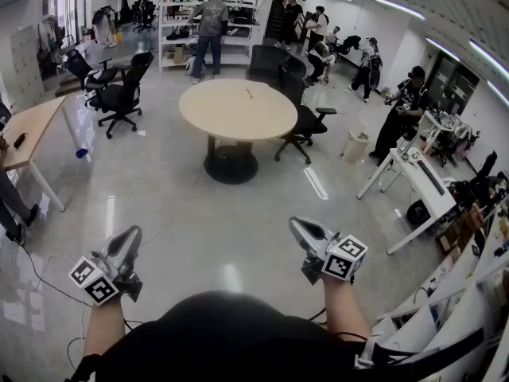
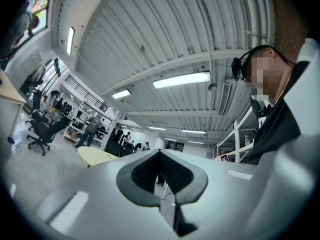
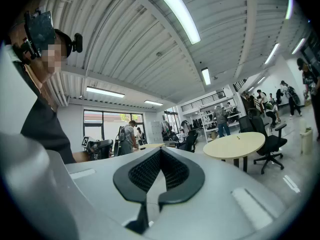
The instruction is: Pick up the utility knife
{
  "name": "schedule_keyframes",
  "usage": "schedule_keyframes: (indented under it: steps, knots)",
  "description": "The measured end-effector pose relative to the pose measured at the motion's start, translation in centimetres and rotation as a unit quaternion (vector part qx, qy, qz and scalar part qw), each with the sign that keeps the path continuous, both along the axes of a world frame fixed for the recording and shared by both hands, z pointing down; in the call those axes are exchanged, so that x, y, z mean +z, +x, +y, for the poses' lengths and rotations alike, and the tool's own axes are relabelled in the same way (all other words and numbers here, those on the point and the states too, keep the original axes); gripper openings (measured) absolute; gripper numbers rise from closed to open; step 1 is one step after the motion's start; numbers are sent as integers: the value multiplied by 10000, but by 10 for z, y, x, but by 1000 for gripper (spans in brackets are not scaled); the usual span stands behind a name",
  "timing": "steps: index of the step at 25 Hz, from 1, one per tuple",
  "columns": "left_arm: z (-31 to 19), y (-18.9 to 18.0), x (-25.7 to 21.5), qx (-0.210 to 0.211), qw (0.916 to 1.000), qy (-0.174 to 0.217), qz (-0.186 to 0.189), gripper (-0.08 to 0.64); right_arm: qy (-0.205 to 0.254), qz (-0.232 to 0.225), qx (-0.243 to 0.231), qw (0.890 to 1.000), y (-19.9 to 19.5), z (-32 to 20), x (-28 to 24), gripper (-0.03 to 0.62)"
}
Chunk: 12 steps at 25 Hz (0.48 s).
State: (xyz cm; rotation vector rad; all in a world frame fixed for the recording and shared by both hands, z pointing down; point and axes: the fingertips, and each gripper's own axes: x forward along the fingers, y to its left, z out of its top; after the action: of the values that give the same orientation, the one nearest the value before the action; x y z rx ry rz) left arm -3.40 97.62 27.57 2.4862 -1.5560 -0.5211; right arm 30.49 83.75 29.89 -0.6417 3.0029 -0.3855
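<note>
A small slim object (image 1: 249,93) lies on the round beige table (image 1: 215,118) far ahead; it is too small to tell whether it is the utility knife. The right gripper view shows it as a speck (image 3: 238,137) on the same table (image 3: 225,146). My left gripper (image 1: 133,231) is held low at the left, shut and with nothing in it; its pads (image 2: 145,171) meet at the tip. My right gripper (image 1: 295,224) is held low at the right, also shut and with nothing in it, its pads (image 3: 175,171) touching. Both are held over bare floor, well short of the table.
Black office chairs (image 1: 119,94) stand left of the table, and another chair (image 1: 306,122) at its right. A wooden desk (image 1: 32,134) is at the far left, white desks (image 1: 413,173) at the right. Several people stand at the back by shelves (image 1: 211,22).
</note>
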Motion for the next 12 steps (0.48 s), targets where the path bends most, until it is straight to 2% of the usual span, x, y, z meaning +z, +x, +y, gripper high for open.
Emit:
schedule_keyframes:
  steps: [6,12]
  knots:
    - [3,-7,2,78,10000,13,26,-17,-13,66,17,10000,-8,6,4,11]
    - [16,-32,3,15,10000,8,86,-17,38,185,1,9998,-34,13,1,12]
